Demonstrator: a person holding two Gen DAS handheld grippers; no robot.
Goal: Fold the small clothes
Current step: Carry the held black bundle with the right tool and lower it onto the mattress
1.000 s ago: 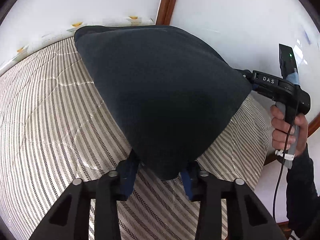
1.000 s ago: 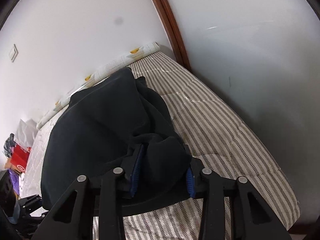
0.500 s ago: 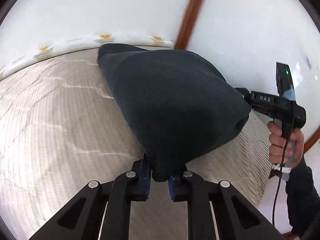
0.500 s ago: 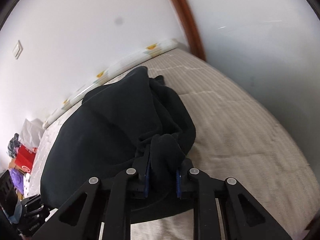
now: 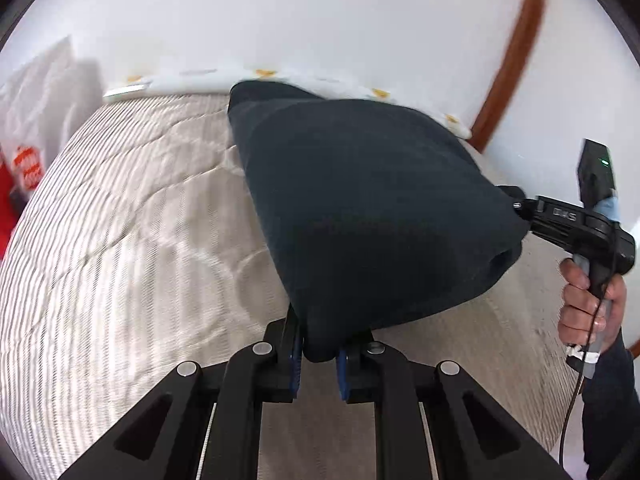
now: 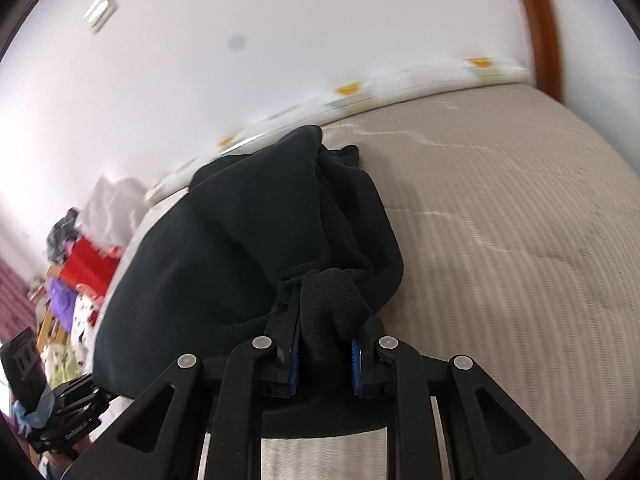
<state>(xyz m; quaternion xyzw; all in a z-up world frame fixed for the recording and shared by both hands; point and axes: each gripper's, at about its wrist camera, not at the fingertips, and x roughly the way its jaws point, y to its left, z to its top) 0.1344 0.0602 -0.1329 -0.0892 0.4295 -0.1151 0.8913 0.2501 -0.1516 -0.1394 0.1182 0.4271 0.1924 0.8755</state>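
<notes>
Dark garment point(image 5: 360, 208), slung above the striped bed point(image 5: 132, 240) between two grips. The left hand-held gripper point(image 5: 319, 354) pinches one corner, jaws nearly closed on cloth; the right hand-held gripper point(image 6: 325, 354) likewise clamps a bunched corner. From the left one, the fabric rises toward 12 o'clock, its held edge running toward 3 o'clock; both hands are equally near.

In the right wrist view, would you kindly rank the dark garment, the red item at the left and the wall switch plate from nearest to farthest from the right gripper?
1. Dark garment: nearest, bunched between the pads of the right gripper.
2. Red item: off to the left, beyond the bed's edge.
3. Wall switch plate: farthest, high on the wall at upper left.
</notes>
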